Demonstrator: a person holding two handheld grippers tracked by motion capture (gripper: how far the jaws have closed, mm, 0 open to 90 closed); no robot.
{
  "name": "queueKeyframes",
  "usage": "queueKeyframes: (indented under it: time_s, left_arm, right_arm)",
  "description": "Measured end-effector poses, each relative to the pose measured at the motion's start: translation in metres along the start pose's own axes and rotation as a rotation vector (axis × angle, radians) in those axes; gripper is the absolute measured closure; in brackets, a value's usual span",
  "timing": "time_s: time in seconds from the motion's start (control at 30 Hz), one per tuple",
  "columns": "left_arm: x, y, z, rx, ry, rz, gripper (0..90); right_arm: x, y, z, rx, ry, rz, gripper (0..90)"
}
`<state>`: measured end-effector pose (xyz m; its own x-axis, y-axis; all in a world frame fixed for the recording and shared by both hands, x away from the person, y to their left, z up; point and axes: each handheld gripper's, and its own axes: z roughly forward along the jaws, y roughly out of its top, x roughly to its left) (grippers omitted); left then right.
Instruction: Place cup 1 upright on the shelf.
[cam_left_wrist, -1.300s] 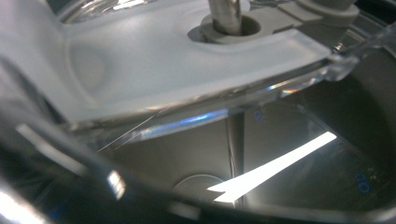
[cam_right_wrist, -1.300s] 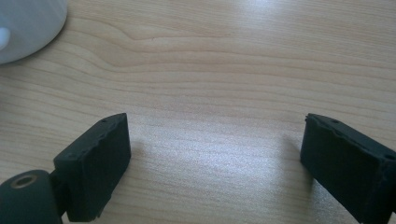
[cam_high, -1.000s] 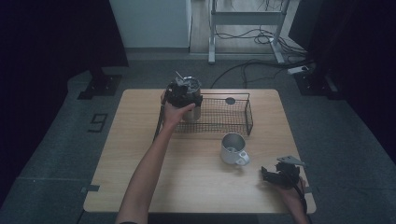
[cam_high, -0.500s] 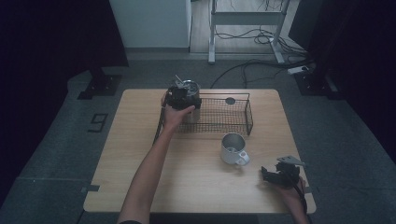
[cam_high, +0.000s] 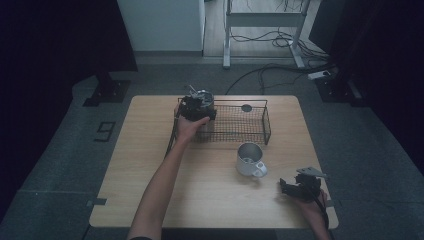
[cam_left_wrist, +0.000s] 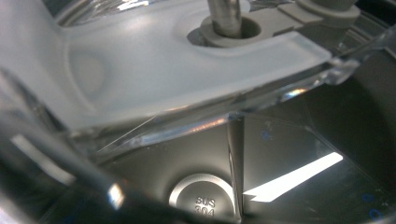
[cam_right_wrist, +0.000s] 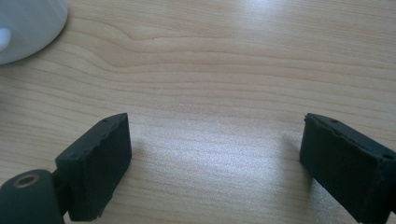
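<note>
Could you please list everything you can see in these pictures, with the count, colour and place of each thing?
Table: one, light wood, centre of the high view.
Wire basket: one, black, far middle of the table.
Steel pot: one, silvery with a clear lid, at the basket's left end, in the left gripper.
Dark disc: one, at the basket's far side.
Mug: one, white, on the table in front of the basket.
Desk frame: one, pale, on the floor beyond the table.
Cables: several, black, on the floor.
Left gripper: one, black, at the pot.
Right gripper: one, black, jaws apart over bare table near the right corner.
</note>
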<state>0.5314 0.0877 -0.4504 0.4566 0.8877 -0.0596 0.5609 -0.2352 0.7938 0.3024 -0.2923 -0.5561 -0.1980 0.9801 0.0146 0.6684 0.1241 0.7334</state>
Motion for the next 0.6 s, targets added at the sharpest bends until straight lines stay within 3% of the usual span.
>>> queueKeyframes:
  time_s: [0.6]
  left_arm:
    - [-0.002, -0.014, 0.010, 0.029, 0.008, -0.002, 4.2]
  right_arm:
    - [0.000, 0.000, 0.000, 0.000, 0.000, -0.002, 9.3]
